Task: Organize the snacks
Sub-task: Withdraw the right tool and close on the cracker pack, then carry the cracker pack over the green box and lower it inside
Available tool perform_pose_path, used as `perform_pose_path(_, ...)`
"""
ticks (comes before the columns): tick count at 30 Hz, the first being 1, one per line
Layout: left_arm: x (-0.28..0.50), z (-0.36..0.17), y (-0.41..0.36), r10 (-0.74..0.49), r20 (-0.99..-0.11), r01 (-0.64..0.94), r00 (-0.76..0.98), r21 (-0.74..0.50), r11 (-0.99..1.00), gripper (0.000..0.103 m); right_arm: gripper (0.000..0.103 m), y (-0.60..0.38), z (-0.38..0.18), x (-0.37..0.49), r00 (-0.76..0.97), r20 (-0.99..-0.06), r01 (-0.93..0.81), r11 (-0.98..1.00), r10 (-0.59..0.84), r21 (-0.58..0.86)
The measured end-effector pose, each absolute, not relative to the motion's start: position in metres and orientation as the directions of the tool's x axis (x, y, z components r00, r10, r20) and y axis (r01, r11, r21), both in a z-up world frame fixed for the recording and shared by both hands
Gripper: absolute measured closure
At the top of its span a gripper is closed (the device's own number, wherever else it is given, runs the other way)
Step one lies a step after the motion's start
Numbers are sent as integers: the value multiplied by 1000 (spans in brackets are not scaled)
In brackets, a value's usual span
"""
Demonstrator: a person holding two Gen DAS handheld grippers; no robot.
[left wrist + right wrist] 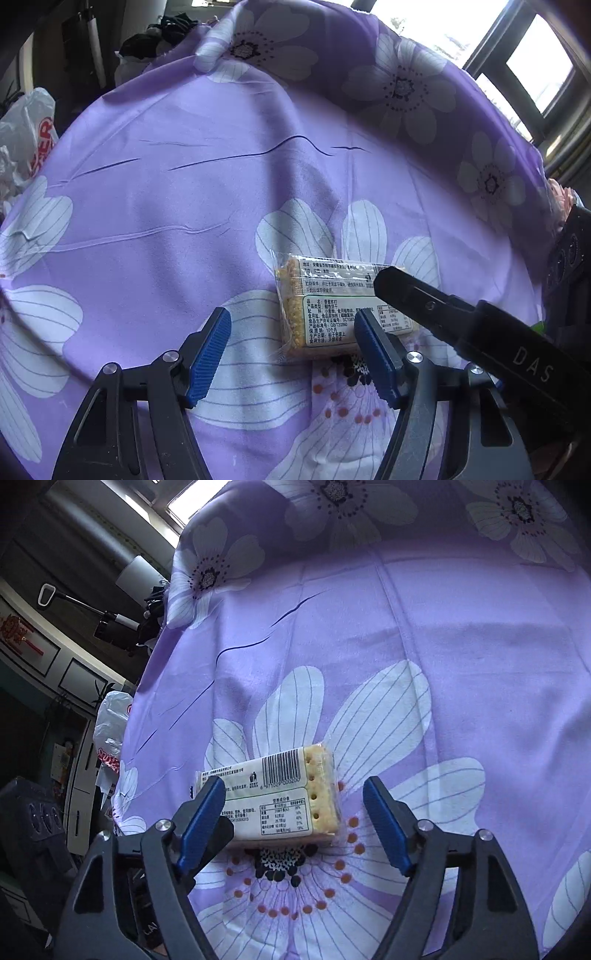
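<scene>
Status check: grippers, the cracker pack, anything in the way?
Left gripper open, empty. Right gripper open over cracker pack, not gripping. Pack flat on purple floral cloth. Nothing in the way.

left wrist view: rides the left gripper (291, 350), looking steeply down along its jaws, close over the purple flowered cloth (207, 199); windows at 1 o'clock.
right wrist view: rides the right gripper (295, 823), tilted down alike, close; room at 9 o'clock.
shared: cracker packet (332, 306) (280, 801), seen from opposite sides.
</scene>
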State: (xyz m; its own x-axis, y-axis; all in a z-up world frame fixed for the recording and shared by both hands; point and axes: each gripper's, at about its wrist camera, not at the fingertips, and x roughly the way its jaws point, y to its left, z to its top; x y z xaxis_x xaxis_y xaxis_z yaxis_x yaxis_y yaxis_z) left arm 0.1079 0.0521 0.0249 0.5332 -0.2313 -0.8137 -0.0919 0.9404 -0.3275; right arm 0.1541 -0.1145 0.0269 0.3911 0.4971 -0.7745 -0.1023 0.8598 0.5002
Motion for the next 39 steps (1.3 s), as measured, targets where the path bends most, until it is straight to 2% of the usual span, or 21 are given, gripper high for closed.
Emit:
perform_pose_path(3,112,23,48,-237,-799,-57,552,-320,946,36,31,-112,26,153,416,-773,-122,871,480,476)
perform_pose_path(4,112,24,48,-252,-793,-49,555,-334,941,41,32,-113,25,153,413,-772,-121,869,484,480)
perform_pose_path(5,112,23,48,-295,-782,-34,549,-374,927,54,32,-116,25,154,411,-765,-127,862,497,491)
perform_pose_path(6,113,22,48,-332,-775,-28,537,-410,912,56,33,-117,25,154,402,-756,-135,850,517,510)
perform_pose_path(7,113,22,47,-337,-774,-32,537,-418,908,56,38,-118,23,154,386,-745,-135,833,544,537)
perform_pose_path(11,108,26,40,-305,-778,-16,549,-374,927,57,42,-118,23,154,379,-747,-132,831,546,540)
perform_pose_path(18,95,41,35,-280,-785,-15,553,-345,938,58,42,-117,30,147,372,-742,-129,822,558,554)
perform_pose_path(24,68,68,30,-267,-755,16,598,-322,947,58,42,-118,55,126,409,-720,-137,818,560,558)
perform_pose_path(29,45,89,26,-298,-719,57,628,-339,939,58,42,-122,82,100,467,-700,-147,828,540,540)
perform_pose_path(39,4,120,-8,-338,-673,182,658,-293,939,58,43,-155,114,48,581,-656,-112,846,481,521)
